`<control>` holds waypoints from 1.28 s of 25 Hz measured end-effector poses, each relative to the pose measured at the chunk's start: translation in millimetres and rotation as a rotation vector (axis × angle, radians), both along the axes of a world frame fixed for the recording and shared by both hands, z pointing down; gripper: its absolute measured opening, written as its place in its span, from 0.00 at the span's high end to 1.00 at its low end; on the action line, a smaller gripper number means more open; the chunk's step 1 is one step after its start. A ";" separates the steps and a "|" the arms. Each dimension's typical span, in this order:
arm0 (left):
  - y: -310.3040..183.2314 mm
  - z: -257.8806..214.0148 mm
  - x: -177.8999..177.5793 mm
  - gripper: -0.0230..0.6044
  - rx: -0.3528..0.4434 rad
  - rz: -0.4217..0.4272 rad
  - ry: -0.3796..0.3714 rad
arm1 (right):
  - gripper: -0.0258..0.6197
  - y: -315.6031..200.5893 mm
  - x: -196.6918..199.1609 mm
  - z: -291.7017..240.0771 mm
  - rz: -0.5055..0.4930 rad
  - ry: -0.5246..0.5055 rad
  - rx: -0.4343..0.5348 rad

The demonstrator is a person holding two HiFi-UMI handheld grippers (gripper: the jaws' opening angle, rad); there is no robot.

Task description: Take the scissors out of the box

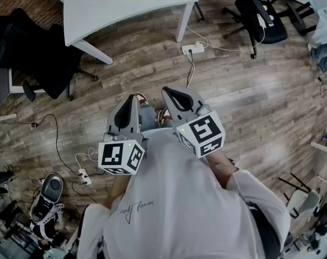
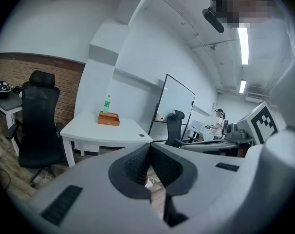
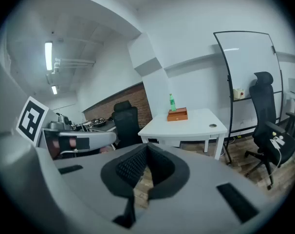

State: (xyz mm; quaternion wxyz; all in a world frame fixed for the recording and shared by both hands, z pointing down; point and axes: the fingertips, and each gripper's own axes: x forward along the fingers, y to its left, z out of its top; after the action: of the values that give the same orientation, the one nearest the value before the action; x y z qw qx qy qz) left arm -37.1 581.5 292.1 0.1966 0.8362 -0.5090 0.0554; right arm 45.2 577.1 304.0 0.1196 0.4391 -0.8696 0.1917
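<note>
You hold the left gripper (image 1: 133, 98) and right gripper (image 1: 169, 91) side by side close before your chest, both tipped a little below level and aimed over the wooden floor (image 1: 244, 85) toward the white table (image 1: 136, 7). Each pair of jaws is pressed together with nothing between them. The brown box (image 3: 177, 114) sits on that table, well apart from both grippers, a green bottle (image 3: 172, 102) showing above it; the scissors cannot be seen.

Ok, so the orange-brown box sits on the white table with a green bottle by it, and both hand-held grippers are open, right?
No. The left hand-held gripper and right hand-held gripper are shut, as the left and right gripper views show. The orange-brown box does sit on the white table with the green bottle by it.
</note>
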 end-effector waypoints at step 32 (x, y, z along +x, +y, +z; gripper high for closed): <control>-206.5 -10.7 -46.9 0.95 -0.011 0.043 0.064 | 0.95 -190.6 -47.1 -3.5 -0.016 0.067 -0.029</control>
State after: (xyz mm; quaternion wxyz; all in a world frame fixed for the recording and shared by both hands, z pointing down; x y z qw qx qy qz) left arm -84.1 375.0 281.4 0.2159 0.8471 -0.4843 0.0356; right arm -1.9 386.6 300.5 0.1564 0.4365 -0.8657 0.1885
